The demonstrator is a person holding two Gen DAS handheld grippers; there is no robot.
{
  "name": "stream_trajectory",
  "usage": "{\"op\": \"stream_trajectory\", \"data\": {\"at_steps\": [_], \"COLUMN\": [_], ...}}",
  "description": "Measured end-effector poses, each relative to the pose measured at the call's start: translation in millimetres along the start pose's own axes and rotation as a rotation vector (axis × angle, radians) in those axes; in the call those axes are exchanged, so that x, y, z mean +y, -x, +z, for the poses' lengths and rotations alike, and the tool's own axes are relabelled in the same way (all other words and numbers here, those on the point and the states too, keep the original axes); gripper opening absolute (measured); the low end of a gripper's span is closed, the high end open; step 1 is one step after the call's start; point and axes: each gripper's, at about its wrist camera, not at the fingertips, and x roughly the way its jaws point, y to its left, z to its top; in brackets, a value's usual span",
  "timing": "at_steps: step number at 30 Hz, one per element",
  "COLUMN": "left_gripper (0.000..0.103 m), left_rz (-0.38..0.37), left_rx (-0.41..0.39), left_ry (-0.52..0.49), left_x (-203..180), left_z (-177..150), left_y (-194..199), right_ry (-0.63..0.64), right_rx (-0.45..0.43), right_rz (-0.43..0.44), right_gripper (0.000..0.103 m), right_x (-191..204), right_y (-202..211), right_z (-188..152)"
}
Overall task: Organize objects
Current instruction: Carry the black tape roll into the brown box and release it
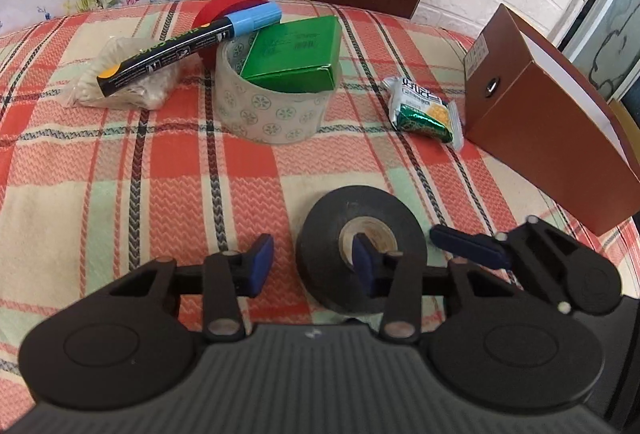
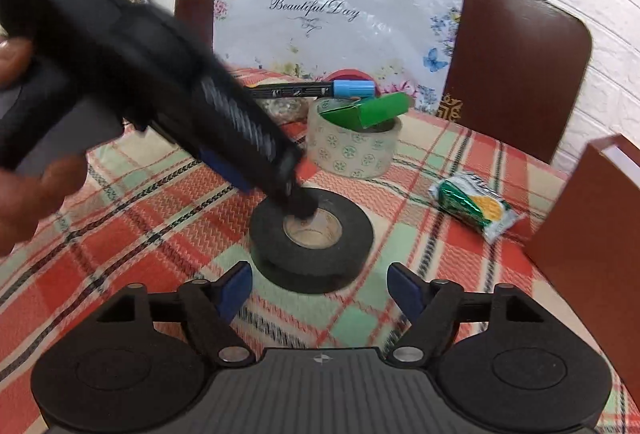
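Left gripper [image 1: 314, 260] spread, one finger in black tape's [image 1: 320, 230] core; right gripper [image 2: 320, 284] spread at tape's 6 o'clock.

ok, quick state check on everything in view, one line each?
left hand-held gripper: open, one finger in black tape roll's core
right hand-held gripper: open, empty
black tape roll: flat on cloth
patterned tape roll: upright, green box tilted in it
marker: capped, propped on pile
snack packet: sealed
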Motion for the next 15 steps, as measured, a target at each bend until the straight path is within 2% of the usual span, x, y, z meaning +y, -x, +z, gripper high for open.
{"op": "stream_trajectory", "data": {"at_steps": [1,2,4,6,10,15], "left_gripper": [0.034,0.031,0.031,0.031,0.031,0.031], "left_rz": [0.001,-0.011,0.012,-0.002,-0.055,-0.104], "left_rx": [0.003,0.013,0.012,-0.009,-0.089,-0.175], "left_ry": [-0.003,0.001,-0.008,-0.017,-0.07,-0.188], "left_x": [-1.5,-3.1,-8.7,-17.7,-53.1,-120.1], "left_z": [0.9,2.6,7.3,14.4,38.5,70.8], "left_y": [-0.2,0.1,3.3,11.9,31.5,37.9], "right_ry": [-0.005,-0.017,-0.054,-0.071,-0.049,-0.046], "right_rx": [0.005,-0.001,0.005,0.0,-0.092,-0.178], "right_rz": [0.0,0.007,0.045,0.047,-0.027,-0.16], "right_gripper": [0.073,0.073,0.071,0.071,0.071,0.071], "right_x": [0.1,-1.8,-6.1,-10.8,-23.3,-67.0], "right_y": [-6.4,-10.7,-14.8,-11.8,17.8,58.3], "right_z": [1.4,2.5,7.4,11.0,18.9,33.1]}}
